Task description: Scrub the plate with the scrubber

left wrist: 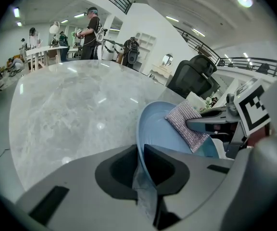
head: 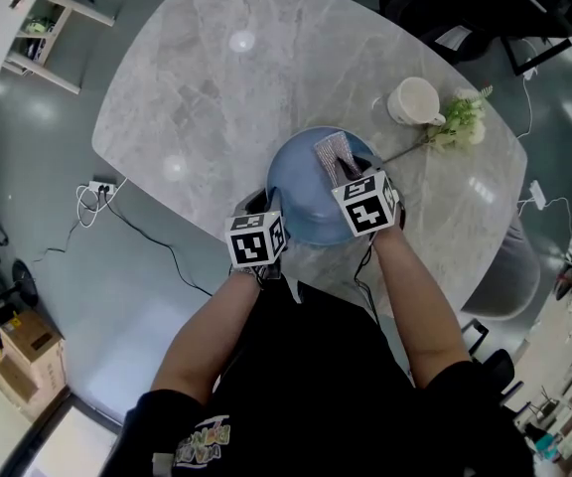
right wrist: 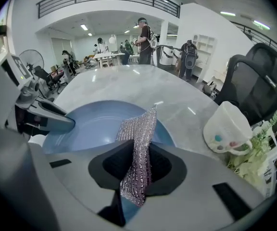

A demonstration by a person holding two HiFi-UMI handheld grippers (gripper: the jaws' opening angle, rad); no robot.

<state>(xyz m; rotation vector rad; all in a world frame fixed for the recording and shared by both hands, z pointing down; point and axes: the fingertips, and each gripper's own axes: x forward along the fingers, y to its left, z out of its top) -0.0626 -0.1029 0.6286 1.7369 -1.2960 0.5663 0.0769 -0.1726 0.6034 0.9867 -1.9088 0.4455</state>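
The blue plate (head: 306,202), at the desk's (head: 197,87) near edge, is held tilted by the left gripper (left wrist: 139,154), fingers (left wrist: 165,165) clamped on its near rim, probably to steady it while the right gripper's (right wrist: 137,163) fingers (right wrist: 114,163) pinch the scrubber (right wrist: 137,134) against its face.

No words, numbers or brand names can be read anywhere. In the head view, at about 6 o'clock, the person's black shirt (head: 296,366) bears a colourful printed design (head: 205,443). It may include lettering, but it is too small and warped to make out. Near the centre, the left cube (head: 257,238) on the left gripper (left wrist: 139,150) and the right cube (head: 367,204) on the right gripper (right wrist: 138,148) show black-and-white square code patterns, not letters. In the right gripper view, at 3 o'clock, a white mug (right wrist: 227,129) carries only small coloured dots.
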